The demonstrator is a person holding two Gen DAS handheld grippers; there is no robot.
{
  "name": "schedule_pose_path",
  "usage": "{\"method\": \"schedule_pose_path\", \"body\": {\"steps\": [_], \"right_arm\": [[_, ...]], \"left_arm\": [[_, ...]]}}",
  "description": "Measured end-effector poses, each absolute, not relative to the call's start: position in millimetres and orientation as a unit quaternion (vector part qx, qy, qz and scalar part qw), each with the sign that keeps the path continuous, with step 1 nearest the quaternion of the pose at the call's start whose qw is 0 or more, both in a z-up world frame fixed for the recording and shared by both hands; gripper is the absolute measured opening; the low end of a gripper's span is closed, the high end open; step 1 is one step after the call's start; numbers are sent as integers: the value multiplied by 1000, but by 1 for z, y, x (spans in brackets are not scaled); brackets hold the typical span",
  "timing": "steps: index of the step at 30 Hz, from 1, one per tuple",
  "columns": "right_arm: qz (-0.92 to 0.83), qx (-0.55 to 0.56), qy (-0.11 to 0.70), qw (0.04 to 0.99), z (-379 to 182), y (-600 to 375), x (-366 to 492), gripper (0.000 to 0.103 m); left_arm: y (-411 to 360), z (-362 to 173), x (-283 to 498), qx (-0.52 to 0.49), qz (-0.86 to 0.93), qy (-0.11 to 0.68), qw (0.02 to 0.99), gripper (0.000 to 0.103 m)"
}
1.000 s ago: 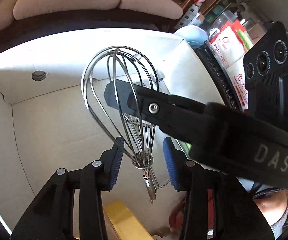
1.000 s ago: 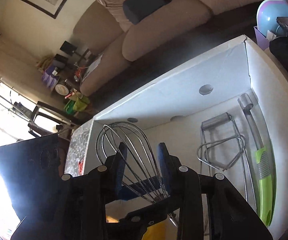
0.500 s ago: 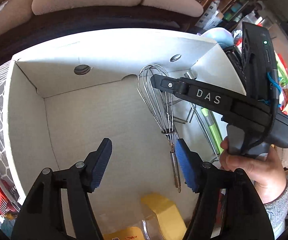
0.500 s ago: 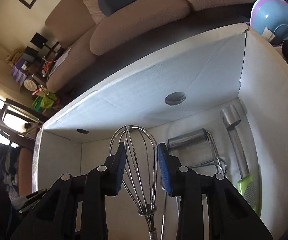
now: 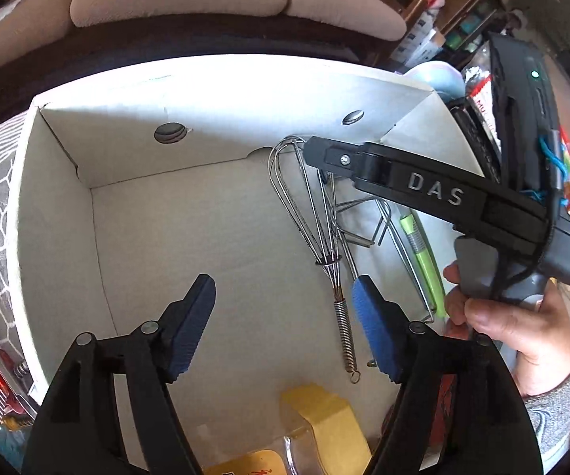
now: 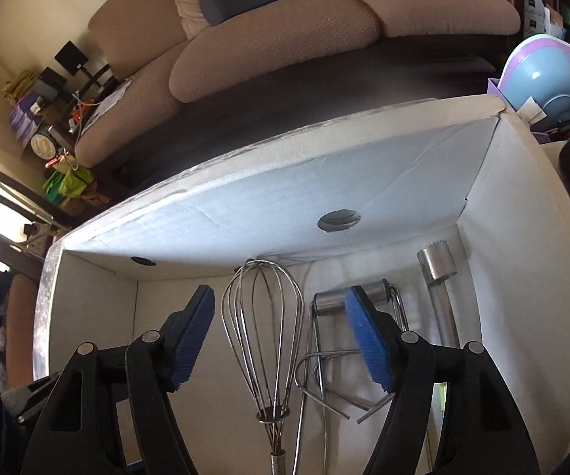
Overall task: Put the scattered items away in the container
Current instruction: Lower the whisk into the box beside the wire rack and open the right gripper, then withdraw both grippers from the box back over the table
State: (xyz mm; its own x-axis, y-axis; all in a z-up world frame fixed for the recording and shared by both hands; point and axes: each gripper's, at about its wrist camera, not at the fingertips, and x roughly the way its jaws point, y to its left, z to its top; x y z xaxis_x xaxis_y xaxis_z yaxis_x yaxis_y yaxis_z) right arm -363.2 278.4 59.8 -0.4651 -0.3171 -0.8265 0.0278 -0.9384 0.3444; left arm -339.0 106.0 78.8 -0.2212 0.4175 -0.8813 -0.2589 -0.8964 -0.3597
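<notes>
Inside the white cardboard box [image 5: 59, 213]: one wire whisk [image 5: 316, 213], lying flat on the box floor, loops toward the far wall, coil handle toward the near side. Just beside it, right: a bent-wire utensil [image 6: 324, 360] with a metal roller, then a green-handled metal tool [image 5: 423, 253] along the right wall. Left claw [image 5: 285, 316]: released, jaws just opened wide, nothing between them, right pad just beside the whisk handle. Right claw [image 6: 281, 336]: released, jaws just opened, the whisk between its pads, untouched. Near edge: a yellow packet [image 5: 324, 415]
</notes>
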Motion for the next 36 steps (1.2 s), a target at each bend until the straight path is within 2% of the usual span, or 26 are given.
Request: {"method": "schedule_pose_path", "body": {"steps": [1, 2, 3, 5, 8, 11, 19, 27, 36], "right_arm": [[-845, 507, -139, 99, 63, 281, -360, 74], [-845, 507, -138, 101, 66, 283, -357, 80], [-845, 505, -140, 103, 70, 287, -352, 82], [-846, 500, -149, 105, 78, 293, -341, 86], [-831, 514, -171, 128, 84, 296, -324, 95], [-839, 506, -151, 128, 105, 289, -301, 103], [-876, 465, -84, 96, 161, 270, -228, 103], [-904, 421, -24, 63, 191, 259, -152, 103], [-915, 400, 23, 42, 209, 242, -60, 103]], "left_arm": [[105, 81, -336, -583, 779, -72, 220, 72], [104, 85, -333, -579, 780, -78, 224, 87], [101, 90, -328, -574, 782, -85, 228, 96], [100, 100, -321, -560, 787, -105, 237, 103], [98, 120, -304, -543, 790, -131, 251, 103], [92, 146, -276, -524, 799, -142, 258, 103], [95, 185, -209, -512, 813, -117, 250, 103], [89, 220, -124, -488, 848, -32, 205, 103], [48, 257, -43, -443, 884, -2, 145, 103]]}}
